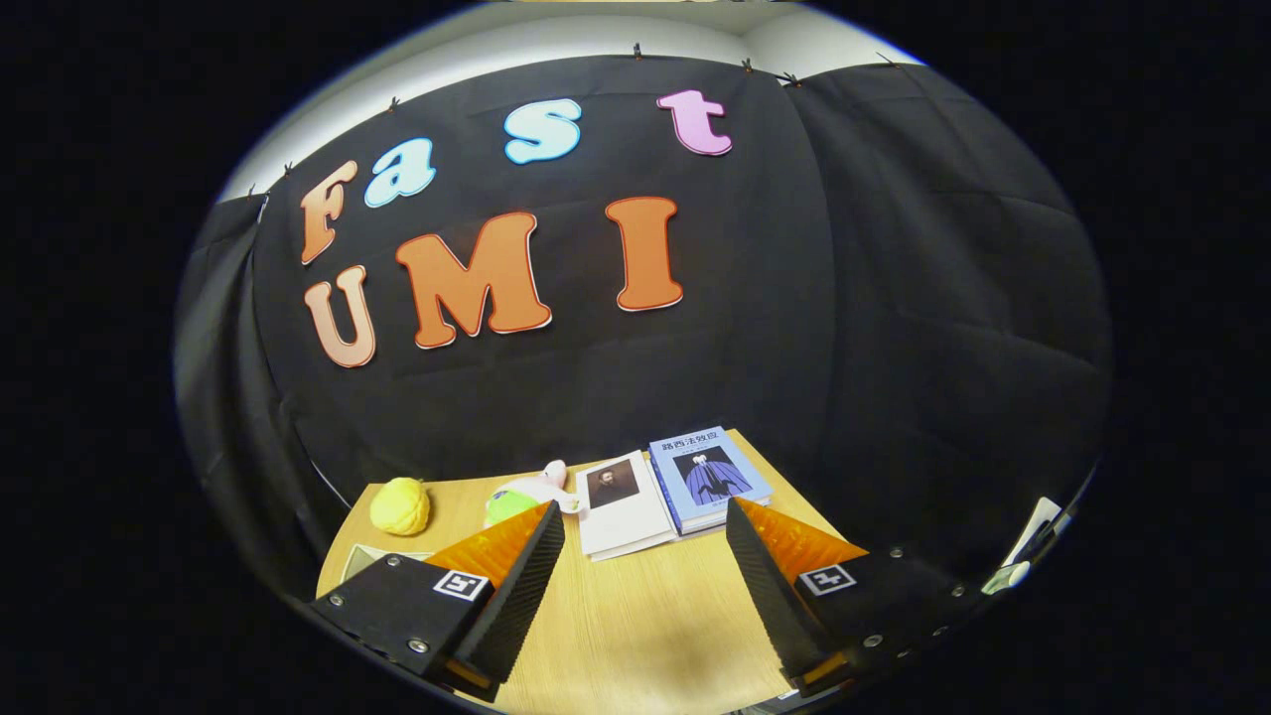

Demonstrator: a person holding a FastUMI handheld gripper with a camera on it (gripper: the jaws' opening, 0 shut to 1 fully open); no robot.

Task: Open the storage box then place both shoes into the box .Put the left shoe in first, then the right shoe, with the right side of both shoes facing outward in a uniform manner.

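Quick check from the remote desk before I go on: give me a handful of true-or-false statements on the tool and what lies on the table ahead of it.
1. The tool is open, with bare table between its fingers. True.
2. Two books lie side by side beyond the fingers. True: a white book and a blue book.
3. The yellow ball is gripped between the fingers. False: it sits apart on the table, off to the left beyond them.
4. The blue book stands upright. False: it lies flat.
5. A green and pink soft toy lies between the ball and the white book. True.
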